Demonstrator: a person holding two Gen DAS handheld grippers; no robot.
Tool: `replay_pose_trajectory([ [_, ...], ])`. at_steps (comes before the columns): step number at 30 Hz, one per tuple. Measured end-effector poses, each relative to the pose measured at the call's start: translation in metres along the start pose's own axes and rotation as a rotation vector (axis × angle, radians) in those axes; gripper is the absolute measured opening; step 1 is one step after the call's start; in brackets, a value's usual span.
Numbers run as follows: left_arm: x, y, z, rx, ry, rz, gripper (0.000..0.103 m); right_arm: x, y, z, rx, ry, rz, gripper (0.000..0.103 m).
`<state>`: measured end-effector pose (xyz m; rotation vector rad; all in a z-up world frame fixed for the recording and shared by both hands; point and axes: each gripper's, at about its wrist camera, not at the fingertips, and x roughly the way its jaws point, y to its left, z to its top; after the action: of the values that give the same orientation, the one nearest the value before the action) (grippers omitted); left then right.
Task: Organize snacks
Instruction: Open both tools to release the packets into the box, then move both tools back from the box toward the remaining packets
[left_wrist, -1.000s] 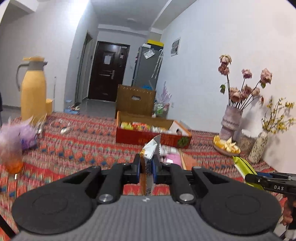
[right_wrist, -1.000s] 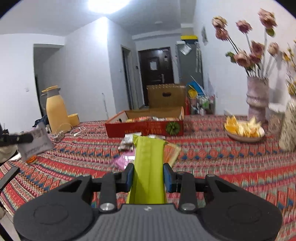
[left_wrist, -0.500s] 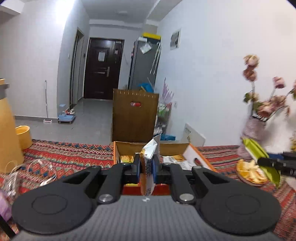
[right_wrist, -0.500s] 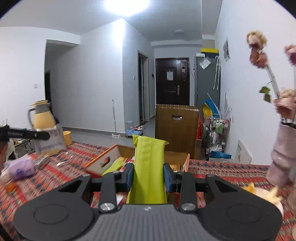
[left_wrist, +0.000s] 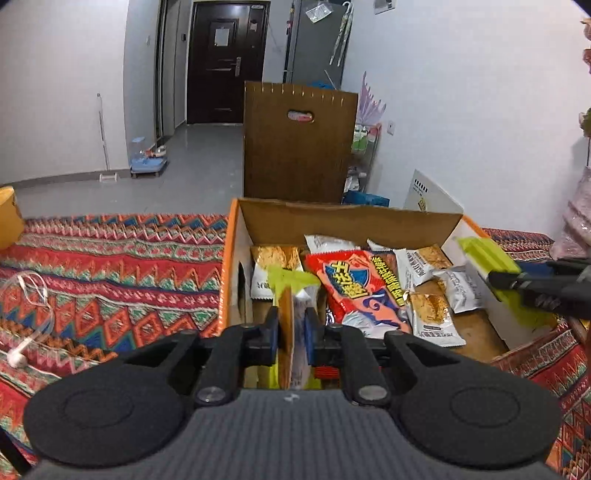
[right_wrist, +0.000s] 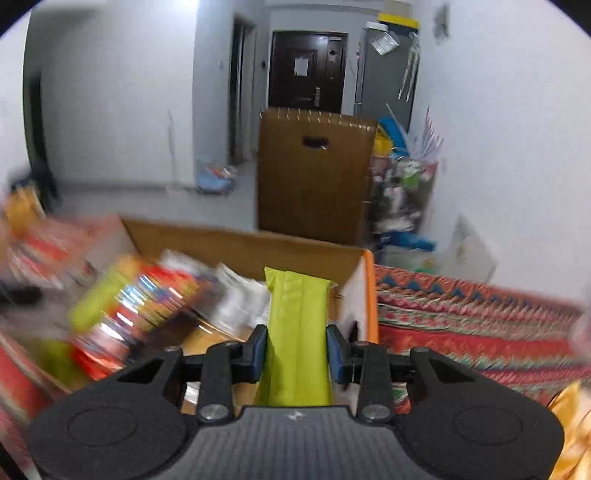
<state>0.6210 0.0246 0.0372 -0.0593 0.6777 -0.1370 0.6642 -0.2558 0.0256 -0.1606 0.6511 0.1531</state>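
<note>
An open orange cardboard box stands on the patterned tablecloth and holds several snack packets, among them a red one. My left gripper is shut on a thin orange-and-white snack packet and holds it over the box's near left corner. My right gripper is shut on a lime-green packet above the box's right end. It also shows in the left wrist view with the green packet over the right wall. The right wrist view is blurred.
A tall brown cardboard box stands on the floor behind the table. White earphones lie on the tablecloth at the left. A pink vase stands at the right edge, beyond the box.
Both grippers have moved forward over the table to the orange box and tilted down, so its contents now show from above. Each still holds its packet.
</note>
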Motion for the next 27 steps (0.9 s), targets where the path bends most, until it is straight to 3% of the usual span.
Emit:
replay_pose_trajectory([
  [1,0.003,0.002,-0.002,-0.013,0.009,0.000,0.018,0.010,0.005,-0.003,-0.031,0.018,-0.029,0.034],
  [3,0.007,0.004,-0.005,-0.021,0.027,-0.013,0.046,0.022,0.013,-0.009,-0.067,0.041,-0.087,0.042],
  [4,0.006,0.004,-0.006,-0.023,0.026,-0.021,0.053,0.023,0.016,-0.012,-0.083,0.048,-0.099,0.044],
  [5,0.003,0.005,-0.007,-0.015,0.016,-0.027,0.060,0.022,0.019,-0.013,-0.102,0.045,-0.096,0.053],
  [6,-0.001,0.003,-0.006,-0.003,0.007,-0.025,0.061,0.019,0.021,-0.015,-0.117,0.035,-0.096,0.065],
  [8,-0.012,0.003,-0.007,0.019,-0.008,-0.025,0.063,0.008,0.028,-0.015,-0.159,0.000,-0.095,0.071],
  [11,-0.031,0.005,-0.003,0.010,-0.021,-0.034,0.068,-0.009,0.029,-0.005,-0.178,-0.036,-0.107,0.071],
  [18,-0.096,0.006,0.014,-0.003,-0.075,-0.046,0.073,-0.077,0.018,0.021,-0.193,-0.069,-0.038,0.074],
  [22,-0.144,0.000,0.017,0.006,-0.114,-0.059,0.075,-0.136,0.020,0.025,-0.198,-0.118,-0.011,0.074],
  [24,-0.172,-0.006,0.015,0.030,-0.135,-0.065,0.078,-0.167,0.019,0.025,-0.182,-0.141,0.015,0.082],
  [27,-0.221,-0.016,0.003,0.086,-0.201,-0.083,0.083,-0.216,0.020,0.020,-0.183,-0.198,0.022,0.085],
])
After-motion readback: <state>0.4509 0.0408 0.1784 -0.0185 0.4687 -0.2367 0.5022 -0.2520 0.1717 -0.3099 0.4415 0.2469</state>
